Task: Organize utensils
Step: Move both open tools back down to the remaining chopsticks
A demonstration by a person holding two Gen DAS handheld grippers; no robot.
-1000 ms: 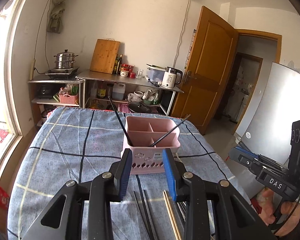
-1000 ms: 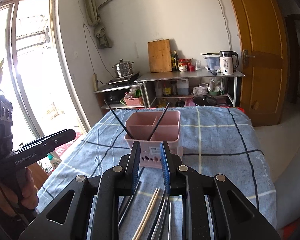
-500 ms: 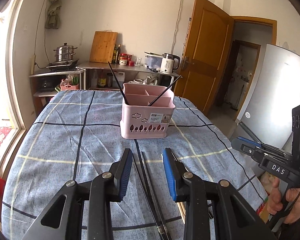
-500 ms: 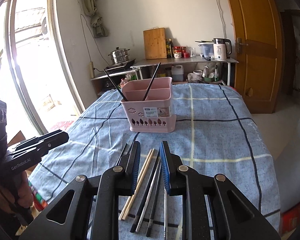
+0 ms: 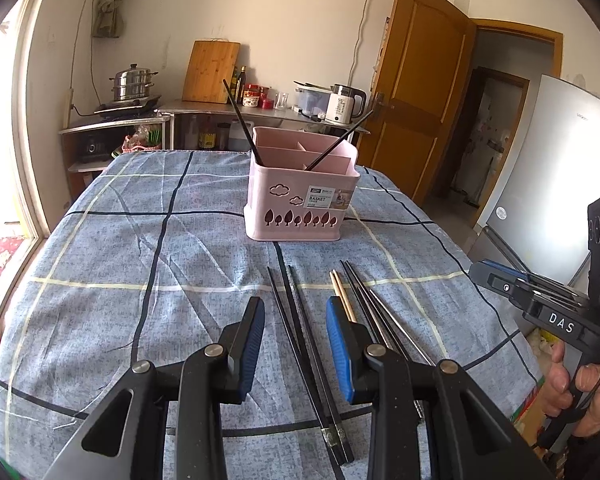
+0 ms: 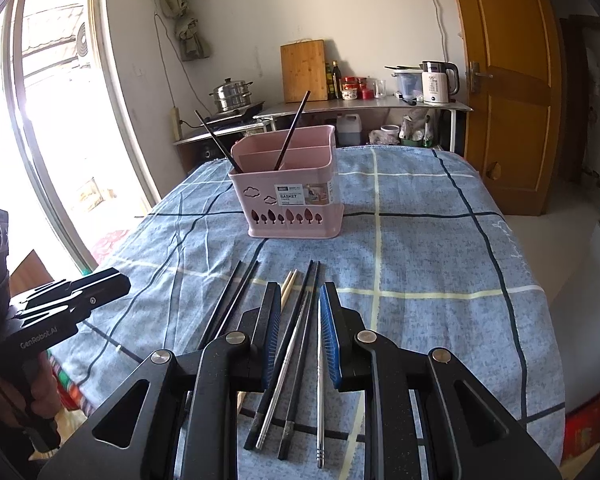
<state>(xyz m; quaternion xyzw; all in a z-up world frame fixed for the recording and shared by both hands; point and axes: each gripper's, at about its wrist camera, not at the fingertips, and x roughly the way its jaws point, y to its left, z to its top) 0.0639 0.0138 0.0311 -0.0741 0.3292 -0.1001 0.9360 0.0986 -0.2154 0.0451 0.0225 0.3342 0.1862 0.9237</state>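
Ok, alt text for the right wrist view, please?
The right gripper, jaws apart and empty, hovers over loose chopsticks lying on a blue checked tablecloth. Beyond them stands a pink utensil basket with two black chopsticks leaning inside.

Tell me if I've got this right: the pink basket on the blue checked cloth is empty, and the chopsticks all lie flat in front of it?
Not quite. The pink basket isn't empty: two black chopsticks stand leaning in it, as the left wrist view shows. The rest holds: it sits on the blue checked cloth, and the other chopsticks lie flat in front of it.
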